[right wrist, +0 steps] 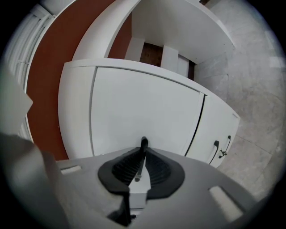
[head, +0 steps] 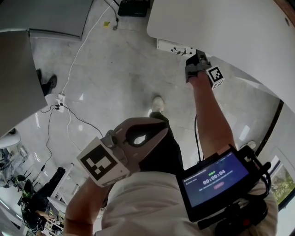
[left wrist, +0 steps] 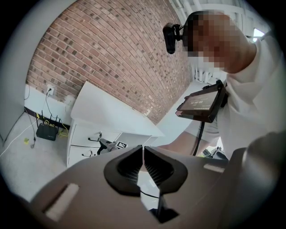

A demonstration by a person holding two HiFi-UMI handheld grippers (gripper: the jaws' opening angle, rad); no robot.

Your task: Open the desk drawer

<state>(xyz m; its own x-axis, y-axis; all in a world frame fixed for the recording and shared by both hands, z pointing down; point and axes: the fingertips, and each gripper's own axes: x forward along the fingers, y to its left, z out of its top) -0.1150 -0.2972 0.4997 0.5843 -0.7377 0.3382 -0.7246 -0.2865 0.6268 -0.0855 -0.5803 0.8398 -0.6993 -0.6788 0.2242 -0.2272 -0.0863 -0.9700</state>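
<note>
A white desk [head: 221, 27] stands at the upper right of the head view, its drawer fronts [head: 173, 46] facing the floor space. My right gripper [head: 191, 60] is pressed up to them at arm's length. In the right gripper view my right gripper [right wrist: 143, 154] is shut on a thin black drawer handle [right wrist: 143, 144] that stands off a white drawer front [right wrist: 143, 107]. My left gripper [head: 159, 133] hangs close to my body, away from the desk. Its jaws are shut and hold nothing [left wrist: 143, 154]. The left gripper view shows the desk [left wrist: 107, 112] from the side.
A neighbouring drawer front carries its own black handle [right wrist: 222, 147]. White and black cables run over the grey floor to a power strip [head: 60, 99]. A black box [head: 133, 7] lies by the far wall. A grey cabinet [head: 18, 69] stands left. A tablet [head: 214, 177] hangs on my chest.
</note>
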